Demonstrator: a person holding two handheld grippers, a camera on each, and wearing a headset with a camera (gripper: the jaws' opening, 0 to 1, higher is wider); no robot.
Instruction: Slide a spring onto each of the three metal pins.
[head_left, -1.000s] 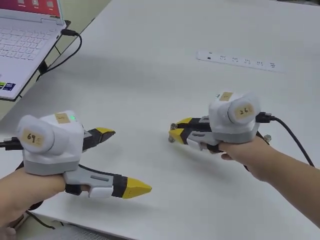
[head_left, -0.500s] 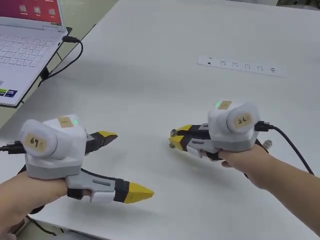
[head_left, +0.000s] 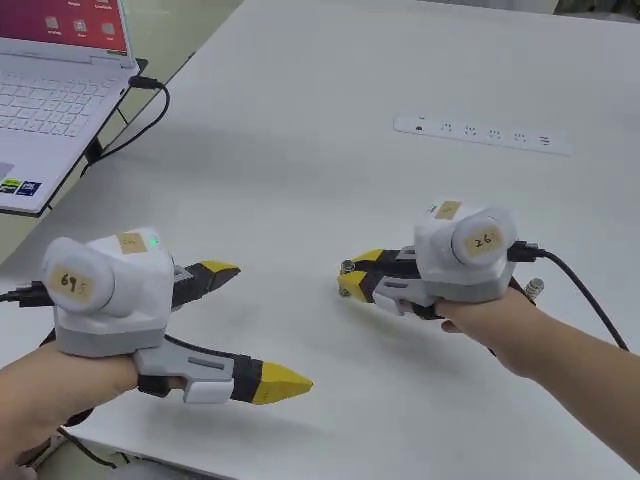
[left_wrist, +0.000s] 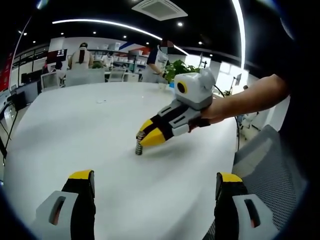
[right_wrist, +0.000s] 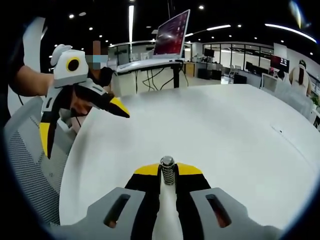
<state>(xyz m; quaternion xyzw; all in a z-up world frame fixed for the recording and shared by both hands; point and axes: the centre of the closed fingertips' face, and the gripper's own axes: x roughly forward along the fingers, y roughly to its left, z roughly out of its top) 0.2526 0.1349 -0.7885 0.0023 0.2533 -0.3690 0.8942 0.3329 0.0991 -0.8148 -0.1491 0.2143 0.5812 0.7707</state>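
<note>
My right gripper (head_left: 347, 280) lies low over the white table (head_left: 300, 150), shut on a small metal pin with a spring (head_left: 345, 268) coiled around it. In the right gripper view the pin with its spring (right_wrist: 167, 167) stands upright between the yellow tips, round head on top. In the left gripper view the pin's foot (left_wrist: 138, 147) rests on the table under the right gripper (left_wrist: 146, 139). My left gripper (head_left: 252, 326) hovers at the near left, open, with nothing between its fingers (left_wrist: 80, 180). A second metal pin (head_left: 535, 288) stands by the right wrist.
An open laptop (head_left: 50, 90) with a black cable (head_left: 140, 105) sits at the far left edge. A white power strip (head_left: 485, 132) lies at the back right. The table's near edge runs just below the left gripper. People stand far behind the table in the left gripper view.
The head view has shifted a little. Both grippers stay almost where they were, the right one still shut on the pin.
</note>
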